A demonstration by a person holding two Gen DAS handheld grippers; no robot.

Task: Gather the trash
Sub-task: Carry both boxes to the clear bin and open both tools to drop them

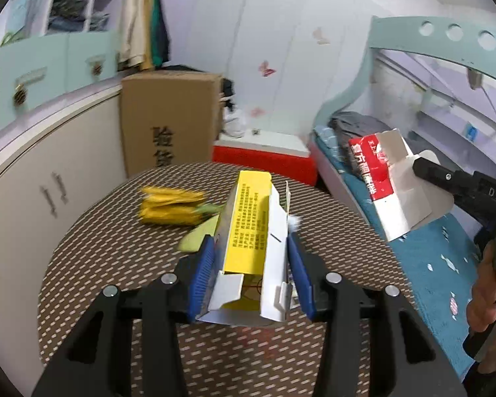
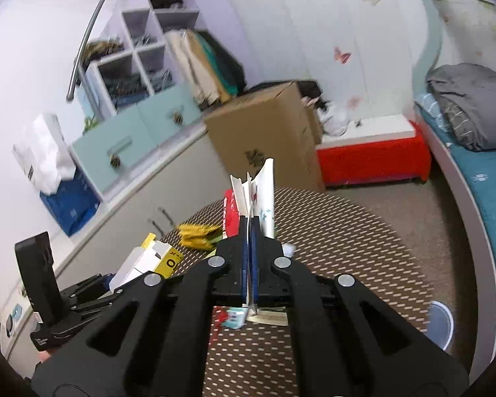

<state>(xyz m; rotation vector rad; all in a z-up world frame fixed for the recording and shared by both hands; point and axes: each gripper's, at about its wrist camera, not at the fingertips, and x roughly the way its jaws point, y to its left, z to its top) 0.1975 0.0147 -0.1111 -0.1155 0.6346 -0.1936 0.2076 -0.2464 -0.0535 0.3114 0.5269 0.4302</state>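
Left tongs (image 1: 253, 264) pinch yellow box (image 1: 248, 231), right tongs (image 2: 250, 231) pinch red carton (image 1: 380, 172), both clear of counter (image 1: 115, 264); next: find bin.

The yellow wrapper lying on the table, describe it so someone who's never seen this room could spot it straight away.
Find the round table with the brown dotted cover. On its far side lies the crumpled yellow wrapper, a pale green scrap beside it. Unlike the yellow box in the left gripper, it is soft, creased and held by nothing.
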